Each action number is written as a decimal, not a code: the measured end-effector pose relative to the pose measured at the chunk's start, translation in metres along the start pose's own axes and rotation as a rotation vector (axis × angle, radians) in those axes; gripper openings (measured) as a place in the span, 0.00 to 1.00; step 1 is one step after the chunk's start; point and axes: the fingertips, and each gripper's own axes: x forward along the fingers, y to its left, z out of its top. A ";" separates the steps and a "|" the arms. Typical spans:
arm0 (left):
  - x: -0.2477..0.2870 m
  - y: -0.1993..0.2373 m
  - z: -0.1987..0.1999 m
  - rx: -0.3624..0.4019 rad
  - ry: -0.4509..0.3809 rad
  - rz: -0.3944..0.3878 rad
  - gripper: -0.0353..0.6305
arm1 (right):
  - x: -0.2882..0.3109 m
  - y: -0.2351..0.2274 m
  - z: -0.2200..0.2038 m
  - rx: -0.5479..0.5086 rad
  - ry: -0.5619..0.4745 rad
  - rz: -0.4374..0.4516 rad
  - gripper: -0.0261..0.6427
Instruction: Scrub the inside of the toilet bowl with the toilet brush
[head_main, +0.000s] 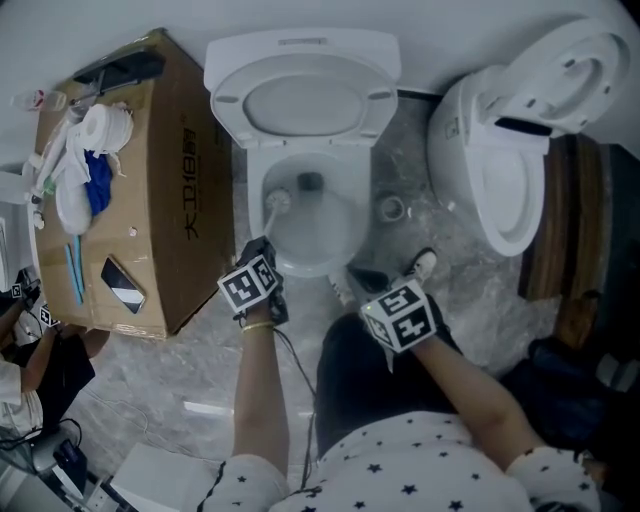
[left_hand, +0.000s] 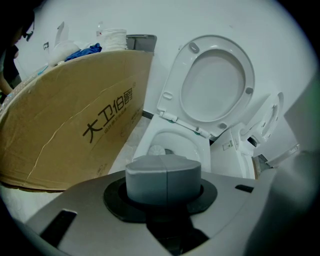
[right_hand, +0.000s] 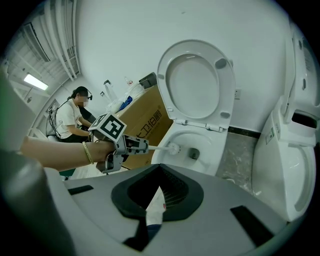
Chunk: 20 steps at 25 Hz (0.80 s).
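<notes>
A white toilet (head_main: 352, 175) stands with lid and seat raised, its bowl (left_hand: 186, 145) open. My left gripper (head_main: 262, 250) is at the bowl's front left edge, shut on the grey handle end of the toilet brush (left_hand: 163, 175). The thin shaft reaches into the bowl. The white brush head (head_main: 277, 200) sits against the bowl's left inner wall (right_hand: 173, 148). My right gripper (head_main: 372, 285) hovers in front of the bowl on the right, away from the brush. Its jaws (right_hand: 159, 172) are closed together with nothing held; a thin white strip shows in the slit.
A large cardboard box (head_main: 175, 190) stands close on the toilet's left, with cloths and a phone (head_main: 122, 283) on top. A second toilet (head_main: 505, 170) stands to the right. On the floor are a small round fitting (head_main: 390, 208) and my shoe (head_main: 424, 264). A seated person (right_hand: 74, 117) is at far left.
</notes>
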 end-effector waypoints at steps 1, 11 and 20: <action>-0.001 0.000 -0.002 0.001 0.001 0.001 0.27 | 0.000 0.000 0.000 -0.003 -0.001 0.001 0.05; -0.013 0.004 -0.031 -0.023 0.019 0.012 0.27 | -0.004 0.002 -0.002 -0.024 -0.003 0.010 0.05; -0.019 0.003 -0.057 -0.056 0.038 0.021 0.27 | -0.009 0.000 -0.004 -0.034 -0.006 0.012 0.05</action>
